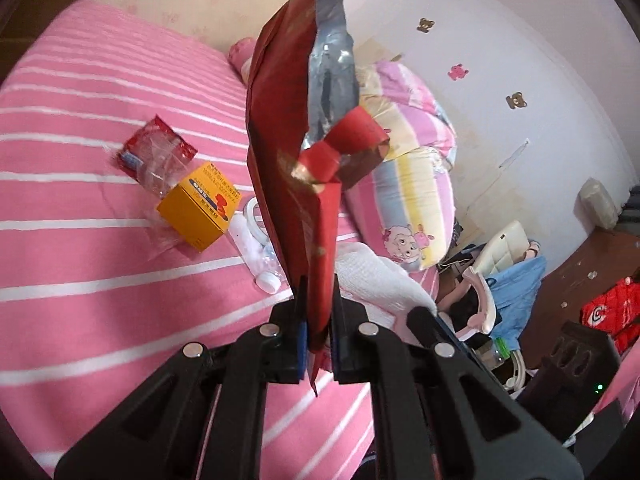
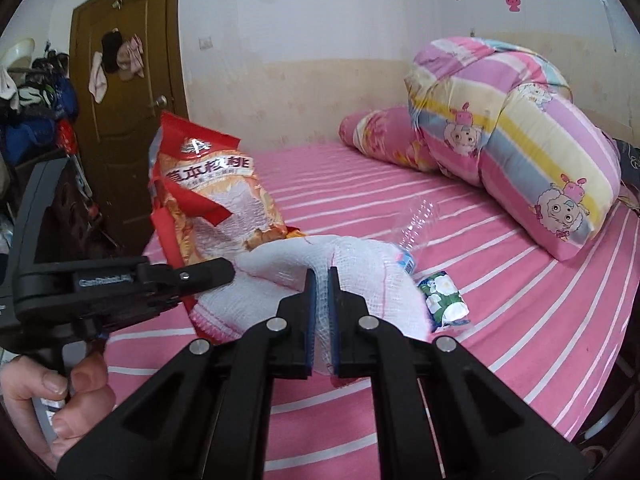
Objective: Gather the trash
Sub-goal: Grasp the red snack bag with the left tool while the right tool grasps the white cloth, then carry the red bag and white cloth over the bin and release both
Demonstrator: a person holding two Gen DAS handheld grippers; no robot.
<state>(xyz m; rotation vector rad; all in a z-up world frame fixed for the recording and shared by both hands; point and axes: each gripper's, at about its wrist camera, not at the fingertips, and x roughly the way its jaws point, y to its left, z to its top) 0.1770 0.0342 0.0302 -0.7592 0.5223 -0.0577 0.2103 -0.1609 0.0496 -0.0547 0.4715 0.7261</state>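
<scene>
step: carry off trash | left gripper (image 1: 318, 312) clamped on red snack bag (image 1: 288, 152), above striped bed (image 1: 80, 280) | right gripper (image 2: 322, 304) pinching white foam net (image 2: 360, 280) | advice: keep both grips firm; yellow box (image 1: 200, 208) remains on bed

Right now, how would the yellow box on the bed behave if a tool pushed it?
The yellow box looks like stiff cardboard with flat faces, so it would probably slide, not roll. It seems light, and the soft striped bed might let it tip.

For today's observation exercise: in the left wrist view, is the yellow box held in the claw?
No: the yellow box lies on the pink striped bed, while the left claw is shut on a red snack bag.
</scene>
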